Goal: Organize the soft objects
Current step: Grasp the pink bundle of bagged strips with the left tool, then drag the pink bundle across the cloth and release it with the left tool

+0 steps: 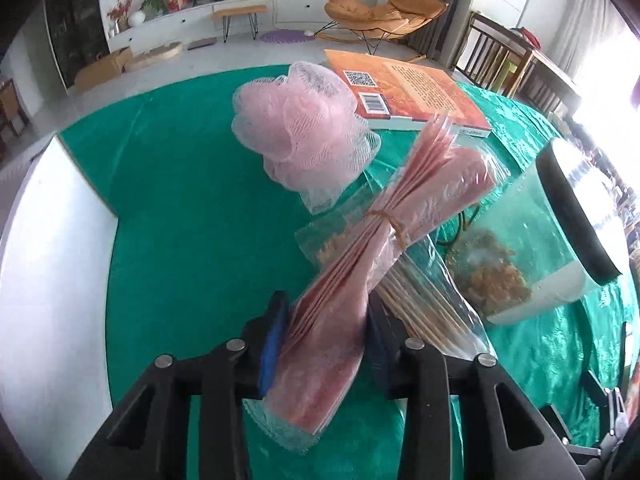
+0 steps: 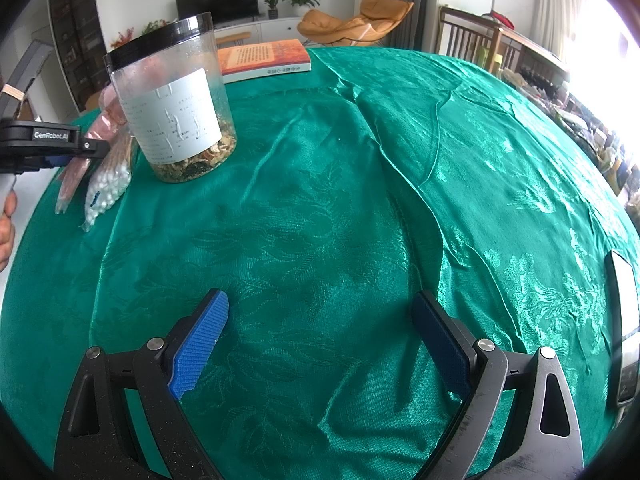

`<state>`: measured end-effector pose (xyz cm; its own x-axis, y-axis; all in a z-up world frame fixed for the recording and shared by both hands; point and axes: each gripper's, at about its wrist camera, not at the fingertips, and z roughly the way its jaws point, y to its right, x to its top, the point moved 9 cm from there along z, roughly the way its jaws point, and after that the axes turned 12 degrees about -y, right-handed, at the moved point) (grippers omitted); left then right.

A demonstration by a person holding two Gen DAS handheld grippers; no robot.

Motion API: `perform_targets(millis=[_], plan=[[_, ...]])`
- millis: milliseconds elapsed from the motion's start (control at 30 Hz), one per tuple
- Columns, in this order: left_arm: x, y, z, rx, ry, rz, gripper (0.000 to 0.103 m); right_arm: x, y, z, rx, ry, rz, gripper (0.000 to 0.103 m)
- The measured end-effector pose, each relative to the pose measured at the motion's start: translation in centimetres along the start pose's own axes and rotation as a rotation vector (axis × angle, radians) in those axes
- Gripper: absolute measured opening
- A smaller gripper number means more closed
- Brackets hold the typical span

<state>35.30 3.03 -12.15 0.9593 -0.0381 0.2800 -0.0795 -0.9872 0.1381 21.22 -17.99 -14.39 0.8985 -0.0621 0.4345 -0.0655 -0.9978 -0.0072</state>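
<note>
Left tongs [image 1: 326, 334] clamped on the near end of a pink bundle [image 1: 384, 236], blue pads pressing either side, bundle wrapped in clear film and cinched mid-length by a rubber band [image 1: 390, 222], running up and right from lower centre of the left wrist frame. Seemingly raised off the green cloth, though hard to say for certain. Just above it, centre frame, a pink mesh bath pouf [image 1: 302, 136] sitting on the table [image 1: 180, 200], untouched, its upper right edge overlapping an orange book [image 1: 412, 88]. Under the bundle, a clear bag of wooden sticks [image 1: 424, 304], apparently cotton swabs judging by the white tips at left of the right wrist frame. To the right, a clear jar [image 1: 520, 248] with a black lid and dried bits at the bottom. Over in the right wrist frame: right tongs [image 2: 320, 344] spread wide, nothing between the pads, hovering over bare green cloth at lower centre, well apart from the cluster at upper left. No bin, basket or sorted pile anywhere in sight, so the destination cannot be told. Reads as early going: one soft item in hand, pouf not yet handled, nothing visibly placed. A phone-like slab [image 2: 622, 332] at the right edge, no part in this.
</note>
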Motion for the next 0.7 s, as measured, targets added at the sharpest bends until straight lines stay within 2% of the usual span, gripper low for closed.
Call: perform_targets(millis=[133,267,300,367,433,567,700], plan=[[-5.8,0.1,-2.7,-0.099,-0.063,-0.135,0.032,0.0,0.0,0.0,0.000,0.000,0.000,0.095],[-12.4,0.5,-6.0,-0.088,-0.023,-0.178,0.034,0.0,0.0,0.0,0.000,0.000,0.000,0.095],[-13.8,0.4,-6.2,-0.069,-0.014,-0.189,0.037,0.0,0.0,0.0,0.000,0.000,0.000,0.095],[-15.7,0.5,-6.1,-0.028,0.014,-0.207,0.053,0.0,0.0,0.0,0.000,0.000,0.000,0.095],[-16.4,0.2,-5.3,0.015,0.035,-0.186,0.081,0.0,0.0,0.0,0.000,0.000,0.000,0.095],[-16.5,0.5,-4.1,0.107,0.056,-0.091,0.086,0.0,0.0,0.0,0.001,0.000,0.000,0.095],[-16.4,2.1,-2.9,0.099,0.028,-0.005,0.088,0.0,0.0,0.0,0.001,0.000,0.000,0.095]])
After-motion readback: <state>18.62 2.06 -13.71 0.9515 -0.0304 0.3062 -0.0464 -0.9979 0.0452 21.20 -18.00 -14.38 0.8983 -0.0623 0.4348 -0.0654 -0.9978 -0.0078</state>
